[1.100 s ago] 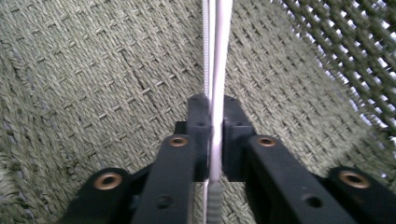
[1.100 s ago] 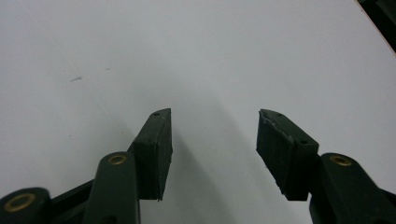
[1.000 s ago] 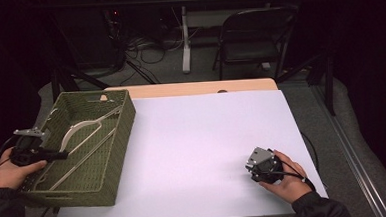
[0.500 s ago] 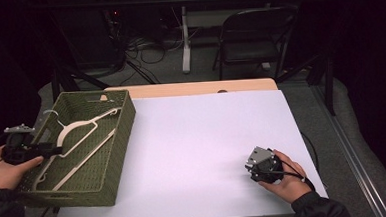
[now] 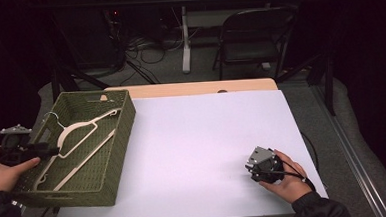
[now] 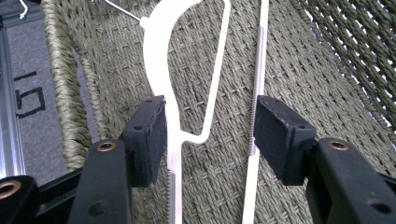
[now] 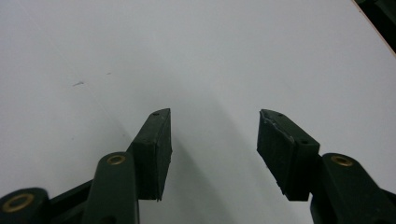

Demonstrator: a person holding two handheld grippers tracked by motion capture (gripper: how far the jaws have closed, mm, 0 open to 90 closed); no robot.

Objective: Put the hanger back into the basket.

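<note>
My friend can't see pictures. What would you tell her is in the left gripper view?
A white clothes hanger lies flat in a green woven basket. The left hand-held gripper hovers over it with its two black jaws open, having just opened; part of the hanger lies between them, and the pads don't press on it.

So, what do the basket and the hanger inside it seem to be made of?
The basket looks like woven fibre, perhaps seagrass or paper cord: olive-green, matt, with twisted strands crossing in a clear weave in the left gripper view. The hanger seems to be smooth white plastic with a slight sheen; its hook looks like thin bare metal wire. Ribbed strips on its arms may be rubber grips.
</note>
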